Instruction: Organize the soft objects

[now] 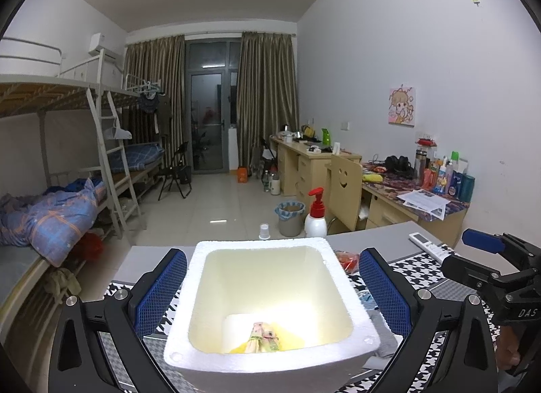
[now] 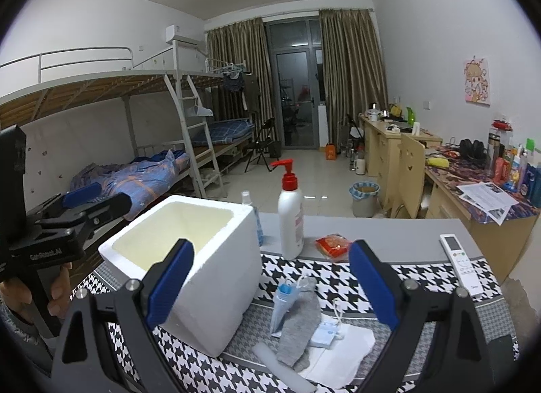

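Left gripper (image 1: 272,286) is spread wide with nothing in it, its pads either side of the white foam box (image 2: 189,268) near the tabletop's (image 2: 389,227) left edge; a small bundle of cloth (image 1: 263,337) already sits at the bottom. Right gripper (image 2: 272,283) is wide and empty too, hovering over the grey sock (image 2: 301,325) and face masks (image 2: 287,295) piled at the front edge. My worry: that box looks featherlight, so a careless left pad could shove it off. Grabbing the sock might drag mask straps along too.
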